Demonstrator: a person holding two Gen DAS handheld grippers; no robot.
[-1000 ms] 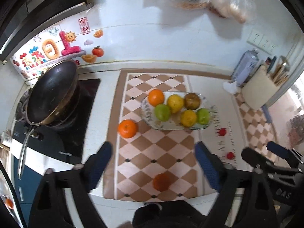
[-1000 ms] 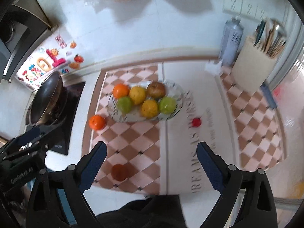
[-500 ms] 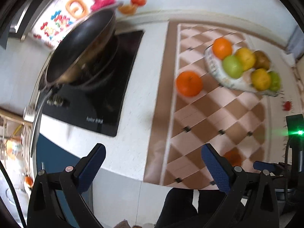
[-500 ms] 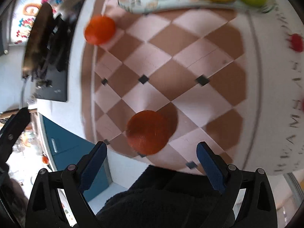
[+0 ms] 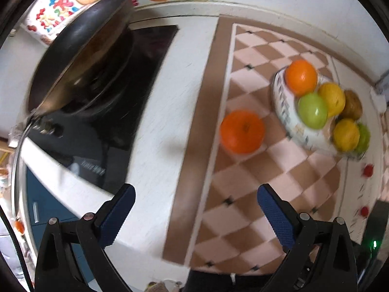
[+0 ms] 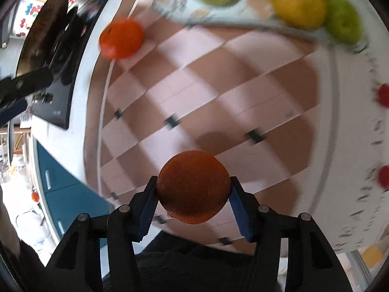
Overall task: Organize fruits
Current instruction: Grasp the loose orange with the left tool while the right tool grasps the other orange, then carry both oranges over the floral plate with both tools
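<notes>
A: Where's the fruit?
B: A dark orange sits between the pads of the right gripper, whose jaws are closing and touching it on both sides, over the checked mat.
A: And the others?
B: One bright orange lies loose on the mat, just beside the plate. On the plate I count six: one orange, two yellow, two green, one brown.
A: The left gripper?
B: Spread wide, nothing between its blue pads, above the mat's left edge.
A: Any writing?
B: Print on the stove and mat is too blurred to read. One pan sits on the stove.
</notes>
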